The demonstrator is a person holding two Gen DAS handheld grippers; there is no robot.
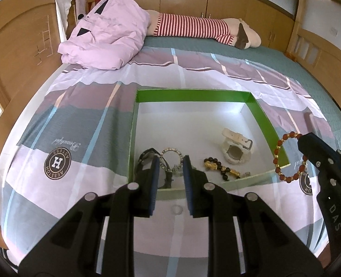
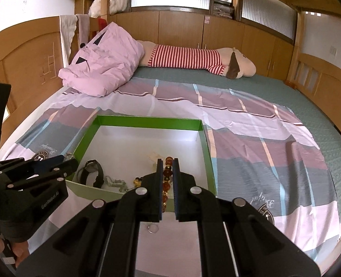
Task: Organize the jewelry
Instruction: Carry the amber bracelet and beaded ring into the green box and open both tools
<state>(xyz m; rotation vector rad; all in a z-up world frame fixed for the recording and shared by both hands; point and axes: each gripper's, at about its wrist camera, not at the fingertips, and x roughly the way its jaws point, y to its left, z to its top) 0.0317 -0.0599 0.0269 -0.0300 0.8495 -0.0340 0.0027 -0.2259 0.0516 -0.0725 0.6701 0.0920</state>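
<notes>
With two watches and two bracelets already in the box point(image 1: 265, 117), my right tongs point(image 2: 168, 173) grip the red bracelet point(image 1: 285, 159) over its rim; left tongs point(image 1: 170, 173) gape empty; ring point(image 2: 153, 229) remains on the bed.

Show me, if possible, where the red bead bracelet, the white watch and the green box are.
red bead bracelet point(image 1: 277, 155): left wrist view, on its left arc of beads.
white watch point(image 1: 234, 153): left wrist view, on its round case.
green box point(image 1: 193, 95): left wrist view, on its far wall.
</notes>
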